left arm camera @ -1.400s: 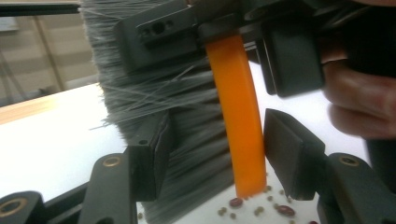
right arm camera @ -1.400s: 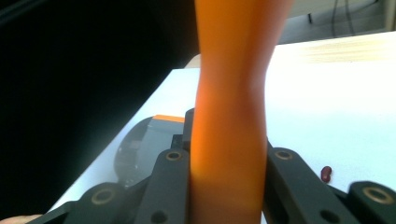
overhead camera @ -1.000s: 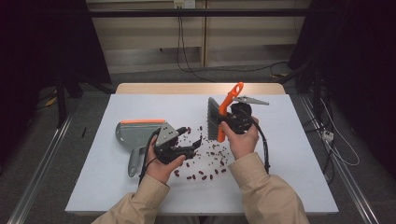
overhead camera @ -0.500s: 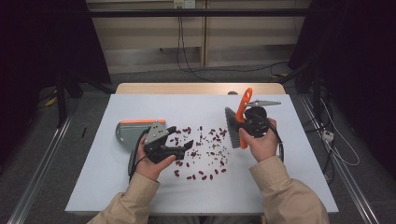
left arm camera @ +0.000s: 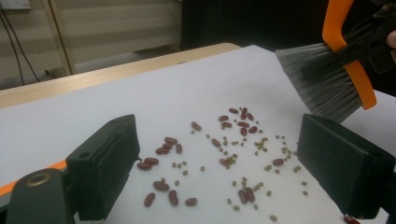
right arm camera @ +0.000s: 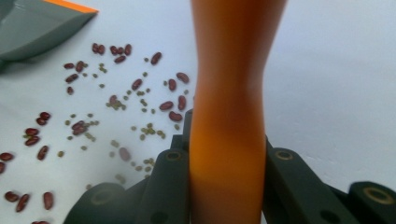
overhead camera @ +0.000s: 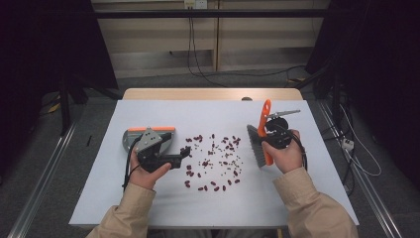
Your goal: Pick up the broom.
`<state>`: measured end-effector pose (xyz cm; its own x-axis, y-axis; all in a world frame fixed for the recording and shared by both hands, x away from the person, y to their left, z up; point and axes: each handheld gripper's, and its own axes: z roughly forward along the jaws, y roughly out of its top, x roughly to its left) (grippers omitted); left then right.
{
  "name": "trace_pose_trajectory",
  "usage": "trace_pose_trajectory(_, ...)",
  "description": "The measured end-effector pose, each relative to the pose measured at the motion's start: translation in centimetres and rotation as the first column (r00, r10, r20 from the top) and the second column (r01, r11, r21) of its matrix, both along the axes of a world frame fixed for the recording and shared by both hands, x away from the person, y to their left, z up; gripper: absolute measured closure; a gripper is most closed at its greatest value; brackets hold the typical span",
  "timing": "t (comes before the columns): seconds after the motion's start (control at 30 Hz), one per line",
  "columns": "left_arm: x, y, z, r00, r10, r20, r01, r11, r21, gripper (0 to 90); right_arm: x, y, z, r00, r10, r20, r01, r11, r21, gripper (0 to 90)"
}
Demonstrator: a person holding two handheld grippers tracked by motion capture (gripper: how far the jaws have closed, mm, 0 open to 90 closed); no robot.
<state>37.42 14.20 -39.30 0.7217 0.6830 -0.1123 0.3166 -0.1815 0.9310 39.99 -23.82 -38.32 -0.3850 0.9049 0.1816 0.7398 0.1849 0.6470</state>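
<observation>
Red beans and small green ones lie scattered on the middle of the white table. At its left sits a grey dustpan with an orange lip, partly hidden by my left gripper. That gripper's jaws have just been opening; they stand wide apart with nothing between them, pointing at the beans. My right gripper is shut on the orange handle of a brush, whose grey bristles hang at the right edge of the beans. The brush also appears in the left gripper view.
The dustpan's corner is at the top left of the right gripper view. A wooden table edge runs along the back, with cables on the floor beyond. Bare table surface lies in front of the beans and to the far right.
The two hands have moved apart: the left gripper went left toward the dustpan and its jaws widened, while the right gripper carried the brush right and lower. The dustpan and beans stayed put.
</observation>
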Motion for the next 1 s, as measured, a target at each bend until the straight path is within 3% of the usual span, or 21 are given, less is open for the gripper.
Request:
trace_pose_trajectory(0.2,0.1,1.3,-0.3,0.9998,0.021,-0.003,-0.021,0.9997,0.009,12.3,0.9,-0.4,-1.7,0.9987,-0.049,0.012,0.050,0.999,-0.022,77.5)
trace_pose_trajectory(0.3,0.1,1.8,-0.4,0.9996,0.027,-0.003,-0.027,0.9996,0.007,12.1,1.5,-0.7,-2.2,0.9975,-0.068,0.020,0.068,0.998,-0.004,77.3)
trace_pose_trajectory(0.43,0.1,2.4,-0.5,0.9994,0.035,-0.008,-0.035,0.9994,0.006,12.0,2.0,-0.9,-2.9,0.9949,-0.100,0.016,0.100,0.995,-0.014,76.8)
trace_pose_trajectory(0.8,0.2,3.7,-0.8,0.9982,0.058,-0.011,-0.058,0.9982,0.011,11.7,2.4,-0.1,-3.5,0.9956,-0.088,0.032,0.090,0.994,-0.063,74.9)
trace_pose_trajectory(1.0,0.2,3.9,-0.8,0.9977,0.067,-0.015,-0.067,0.9977,0.010,11.7,2.4,0.2,-3.7,0.9962,-0.083,0.026,0.086,0.991,-0.106,67.5)
